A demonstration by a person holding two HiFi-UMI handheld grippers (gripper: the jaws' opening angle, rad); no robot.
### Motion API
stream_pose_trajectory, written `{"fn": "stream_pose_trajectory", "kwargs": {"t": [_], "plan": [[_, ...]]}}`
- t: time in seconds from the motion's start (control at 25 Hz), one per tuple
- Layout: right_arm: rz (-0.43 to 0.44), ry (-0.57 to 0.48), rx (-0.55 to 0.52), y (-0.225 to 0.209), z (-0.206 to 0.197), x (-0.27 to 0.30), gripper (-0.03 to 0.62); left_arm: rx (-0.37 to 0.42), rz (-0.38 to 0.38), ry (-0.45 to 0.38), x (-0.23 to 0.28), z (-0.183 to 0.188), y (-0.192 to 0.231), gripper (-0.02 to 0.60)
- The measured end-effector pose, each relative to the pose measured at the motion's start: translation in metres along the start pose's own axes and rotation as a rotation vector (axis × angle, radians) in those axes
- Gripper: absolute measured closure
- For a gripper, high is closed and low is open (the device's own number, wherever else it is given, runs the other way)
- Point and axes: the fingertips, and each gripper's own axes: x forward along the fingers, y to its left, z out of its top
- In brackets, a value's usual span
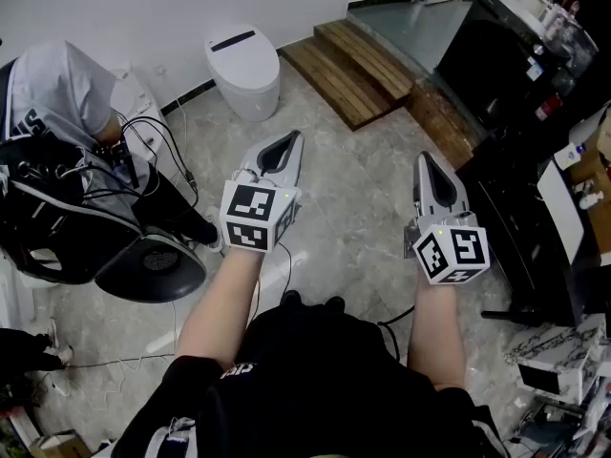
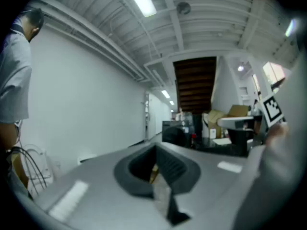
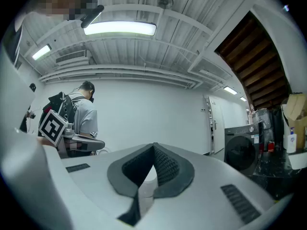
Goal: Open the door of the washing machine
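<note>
Head view looks steeply down; both gripper views look level toward the distant washing machine point(image 3: 241, 149).

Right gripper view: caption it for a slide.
Shut, empty right gripper aimed across the room, dark washing machine ahead at right.

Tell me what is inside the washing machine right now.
Nothing inside shows. The washing machine stands across the room, its round door looks shut, and the door's window is dark, so the drum and anything in it are hidden.
</note>
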Motion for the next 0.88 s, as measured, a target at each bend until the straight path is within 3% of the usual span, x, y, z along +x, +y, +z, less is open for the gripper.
{"fn": "stream_pose_trajectory", "kwargs": {"t": [0.24,0.56,0.88], "plan": [[-0.008,-0.001,0.005,-0.017,0.002,-0.008,0.602,0.005,-0.012,-0.005,0.013,0.006,-0.017,0.574],[-0.110,-0.005,0.033,-0.090,-0.006,-0.025,0.600,-0.010,-0.026,-0.006,0.056,0.005,-0.046,0.574],[-0.079,0.030,0.082,-0.114,-0.030,-0.018,0.599,-0.040,-0.014,0.008,0.089,-0.008,-0.058,0.574]]}}
